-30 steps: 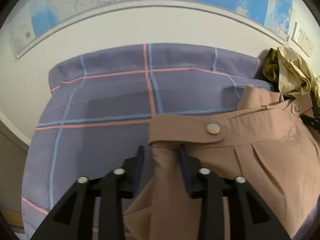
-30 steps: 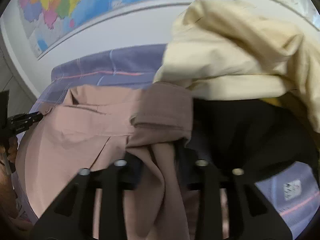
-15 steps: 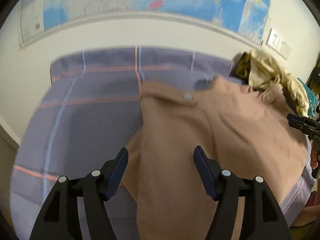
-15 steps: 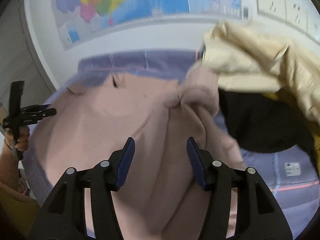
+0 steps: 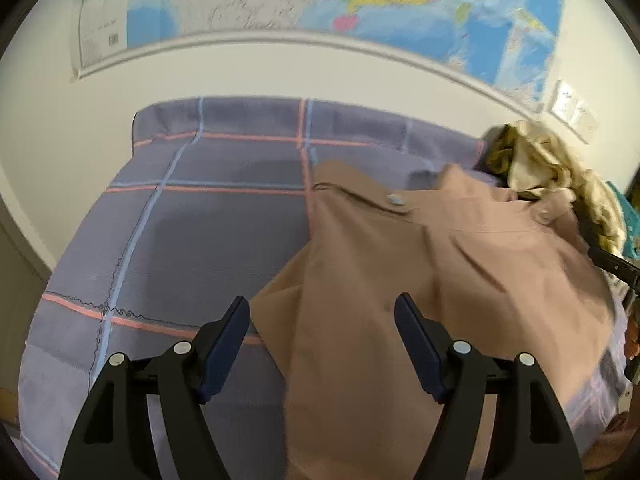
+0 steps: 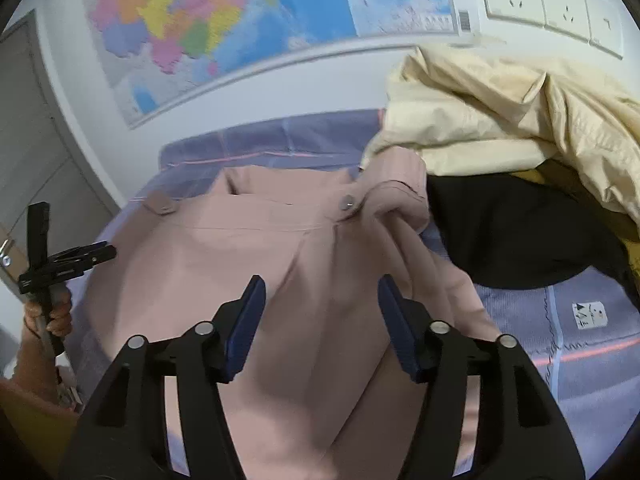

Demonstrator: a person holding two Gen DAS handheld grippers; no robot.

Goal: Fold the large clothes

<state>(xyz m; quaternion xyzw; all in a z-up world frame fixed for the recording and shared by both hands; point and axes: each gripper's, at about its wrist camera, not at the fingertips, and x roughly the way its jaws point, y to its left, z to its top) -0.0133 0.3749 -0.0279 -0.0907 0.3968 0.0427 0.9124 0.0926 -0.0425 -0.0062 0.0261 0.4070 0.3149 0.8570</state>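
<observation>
A light-brown cotton pair of trousers (image 5: pixel 440 264) lies spread on the purple bedspread with pink and blue check lines (image 5: pixel 192 248), its buttoned waistband toward twelve o'clock near the wall with the coloured map (image 6: pixel 224 20). The left gripper (image 5: pixel 322 344) hangs above the garment's nine o'clock edge and the right gripper (image 6: pixel 320 320) above its middle; both sets of jaws are opening and grip nothing, the cloth lying below them. A crumpled cream jacket (image 6: pixel 500 120) over a black garment (image 6: pixel 520 236) sits at two o'clock, touching the waistband.
</observation>
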